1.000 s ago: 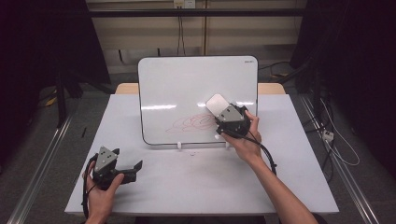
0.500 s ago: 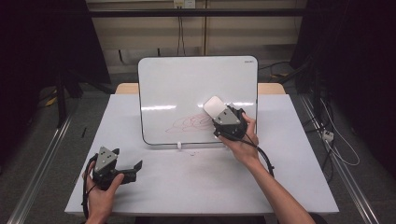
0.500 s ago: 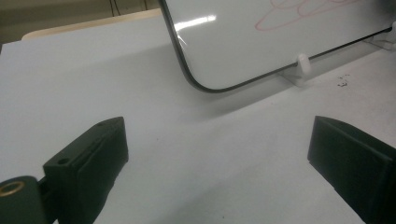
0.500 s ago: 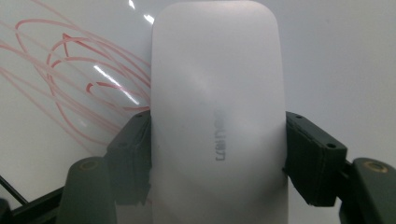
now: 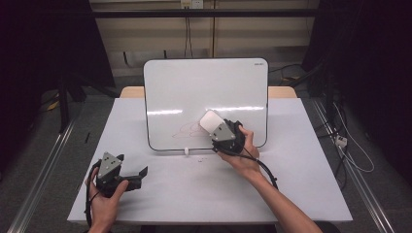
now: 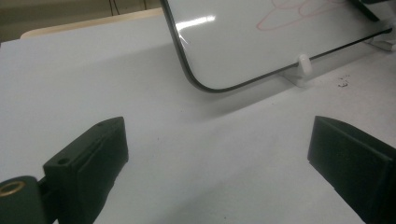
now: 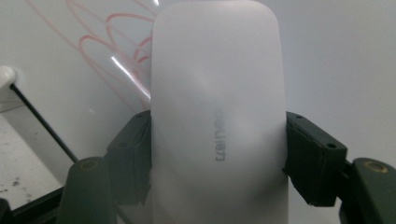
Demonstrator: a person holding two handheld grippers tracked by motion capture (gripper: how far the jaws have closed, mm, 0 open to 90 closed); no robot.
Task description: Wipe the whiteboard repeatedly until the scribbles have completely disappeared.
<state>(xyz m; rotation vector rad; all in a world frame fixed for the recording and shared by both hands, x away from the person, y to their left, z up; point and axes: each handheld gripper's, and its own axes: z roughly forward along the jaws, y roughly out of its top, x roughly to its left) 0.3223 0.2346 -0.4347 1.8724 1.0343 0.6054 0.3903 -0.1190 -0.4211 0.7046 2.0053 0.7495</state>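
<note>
A whiteboard [image 5: 204, 92] stands tilted on the table, with red scribbles [image 5: 187, 130] low on its face. My right gripper [image 5: 214, 125] is shut on a white eraser [image 5: 211, 121], held flat against the board just right of the scribbles. In the right gripper view the eraser [image 7: 217, 116] sits between the two black jaws, with the red scribbles [image 7: 116, 46] to its left. My left gripper [image 5: 138, 174] rests low at the table's front left, open, with nothing between its fingers [image 6: 93, 158]. The board's lower corner [image 6: 205, 86] and a white foot [image 6: 303, 63] lie ahead of it.
The white table [image 5: 160, 194] has bare room in front of the board. A small white clip [image 5: 186, 151] holds the board's bottom edge, and a few specks [image 5: 200, 158] lie beside it. A cable [image 5: 265, 170] trails from the right gripper. Dark floor surrounds the table.
My right gripper has slid the eraser left and slightly down across the board, toward the red scribbles. The left gripper has stayed in place.
</note>
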